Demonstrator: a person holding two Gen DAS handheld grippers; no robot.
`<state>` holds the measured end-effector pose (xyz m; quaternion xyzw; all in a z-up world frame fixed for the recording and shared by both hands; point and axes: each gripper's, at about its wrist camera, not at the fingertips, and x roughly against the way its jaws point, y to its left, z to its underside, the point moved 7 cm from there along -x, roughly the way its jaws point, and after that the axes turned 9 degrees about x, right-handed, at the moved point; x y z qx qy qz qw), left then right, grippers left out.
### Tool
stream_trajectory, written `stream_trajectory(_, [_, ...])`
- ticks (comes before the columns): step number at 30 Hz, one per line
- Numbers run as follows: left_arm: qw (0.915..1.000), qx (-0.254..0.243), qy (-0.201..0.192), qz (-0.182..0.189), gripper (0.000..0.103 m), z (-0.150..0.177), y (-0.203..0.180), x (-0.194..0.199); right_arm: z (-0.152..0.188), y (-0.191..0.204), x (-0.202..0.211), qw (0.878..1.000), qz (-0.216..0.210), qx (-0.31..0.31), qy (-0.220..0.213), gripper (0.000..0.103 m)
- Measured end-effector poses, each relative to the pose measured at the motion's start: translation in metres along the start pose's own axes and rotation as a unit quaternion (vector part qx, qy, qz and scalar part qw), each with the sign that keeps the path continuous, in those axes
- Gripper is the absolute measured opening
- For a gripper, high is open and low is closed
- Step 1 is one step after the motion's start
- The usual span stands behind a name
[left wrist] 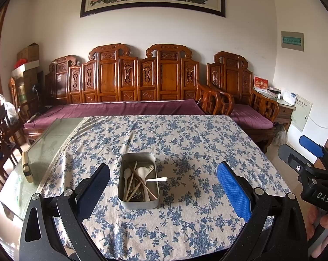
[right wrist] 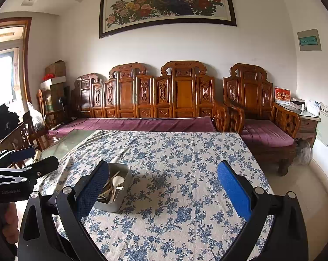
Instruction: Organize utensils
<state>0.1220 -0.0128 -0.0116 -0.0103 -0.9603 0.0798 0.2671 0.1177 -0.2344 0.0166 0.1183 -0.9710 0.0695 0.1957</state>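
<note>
Utensils (left wrist: pixel 139 183) lie jumbled lengthwise in the metal tin (left wrist: pixel 129 203), dead ahead of the left gripper (left wrist: pixel 164 187); its jaws are spread wide, holding nothing. From the right gripper (right wrist: pixel 164 187), equally spread and empty, the tin sits off to the left; the left looks better placed.

A bench (left wrist: pixel 55 139) with a glass top carries a blue-flowered cloth (left wrist: pixel 185 143) over most of it. On the cloth stands a metal tin (left wrist: pixel 138 202) — straight ahead of the left gripper (left wrist: pixel 164 187), between its fingers — and a small block (left wrist: pixel 27 163) lies on the bare glass to that gripper's left.
</note>
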Motion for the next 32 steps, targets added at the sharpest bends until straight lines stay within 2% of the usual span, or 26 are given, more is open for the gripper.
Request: stream_trajectory(32, [1.0, 0.003, -0.001, -0.002, 0.095, -0.0017, -0.0029, 0.0018, 0.001, 0.0047, -0.0008, 1.0, -0.001, 0.0, -0.001, 0.1])
